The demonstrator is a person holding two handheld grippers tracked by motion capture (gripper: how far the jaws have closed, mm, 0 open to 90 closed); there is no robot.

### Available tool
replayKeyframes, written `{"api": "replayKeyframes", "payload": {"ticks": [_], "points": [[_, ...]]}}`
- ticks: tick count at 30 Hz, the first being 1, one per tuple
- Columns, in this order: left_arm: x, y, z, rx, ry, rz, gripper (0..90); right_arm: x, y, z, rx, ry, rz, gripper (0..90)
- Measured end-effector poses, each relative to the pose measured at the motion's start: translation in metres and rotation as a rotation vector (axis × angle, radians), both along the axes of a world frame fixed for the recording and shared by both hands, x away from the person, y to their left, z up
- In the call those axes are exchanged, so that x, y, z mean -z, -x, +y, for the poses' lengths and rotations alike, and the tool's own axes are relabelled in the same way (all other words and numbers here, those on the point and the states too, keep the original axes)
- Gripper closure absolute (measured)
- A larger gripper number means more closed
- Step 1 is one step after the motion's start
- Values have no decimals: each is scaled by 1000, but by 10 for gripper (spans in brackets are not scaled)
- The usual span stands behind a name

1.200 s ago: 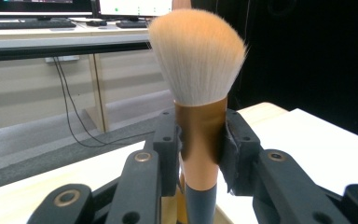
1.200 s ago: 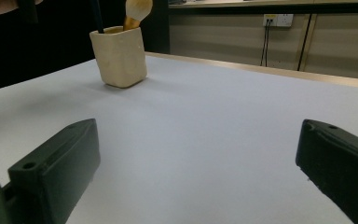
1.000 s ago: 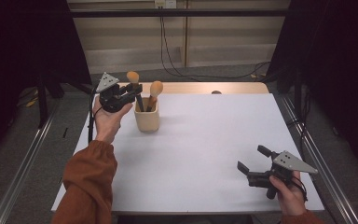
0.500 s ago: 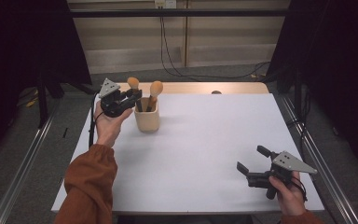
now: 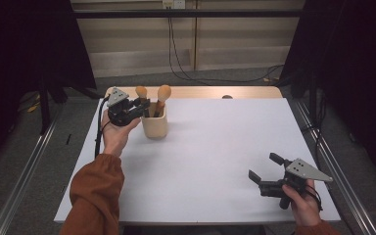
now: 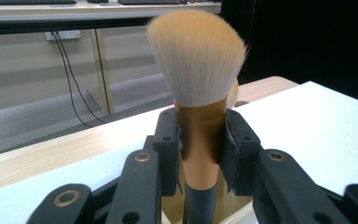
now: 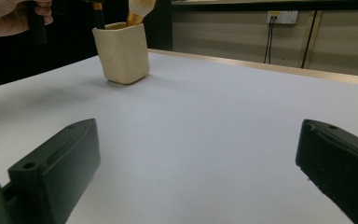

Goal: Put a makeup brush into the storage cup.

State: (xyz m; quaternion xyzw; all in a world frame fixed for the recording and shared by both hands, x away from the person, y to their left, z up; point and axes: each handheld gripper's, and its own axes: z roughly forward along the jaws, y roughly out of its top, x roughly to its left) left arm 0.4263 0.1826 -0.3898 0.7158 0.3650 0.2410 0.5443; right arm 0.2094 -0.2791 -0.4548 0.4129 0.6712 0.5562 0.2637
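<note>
Makeup brush (image 6: 196,93) w/ gold ferrule is pinched in the left gripper (image 5: 138,106) over the cream holder cup (image 5: 155,125) at the table's (image 5: 215,161) far left, so lift straight up, no tilt, while the right gripper (image 5: 266,170), jaws spread, idles near-right.

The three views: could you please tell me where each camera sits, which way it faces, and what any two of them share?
High view: above the person's side, looking forward and down on the table; both forearms, left gripper, right gripper.
Left gripper view: rides the left gripper, looking along its jaws, shut on a brush.
Right gripper view: rides the right gripper, low over the table, open jaws, facing the cup and the left hand.
Shared: high and right gripper views both show the cup.
</note>
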Motion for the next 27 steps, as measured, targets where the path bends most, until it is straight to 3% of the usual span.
{"api": "replayKeyframes", "payload": {"ticks": [8,17,22,27], "points": [[4,1,-1,5,-11,6,703,0,0,0,0,1,-2,0],[12,0,-2,12,-10,44,689,0,0,1,-4,2,1,0],[13,1,-2,4,-2,40,603,1,-1,0,-6,10,0,0],[12,1,1,-22,0,39,449,0,0,1,-4,4,1,0]]}}
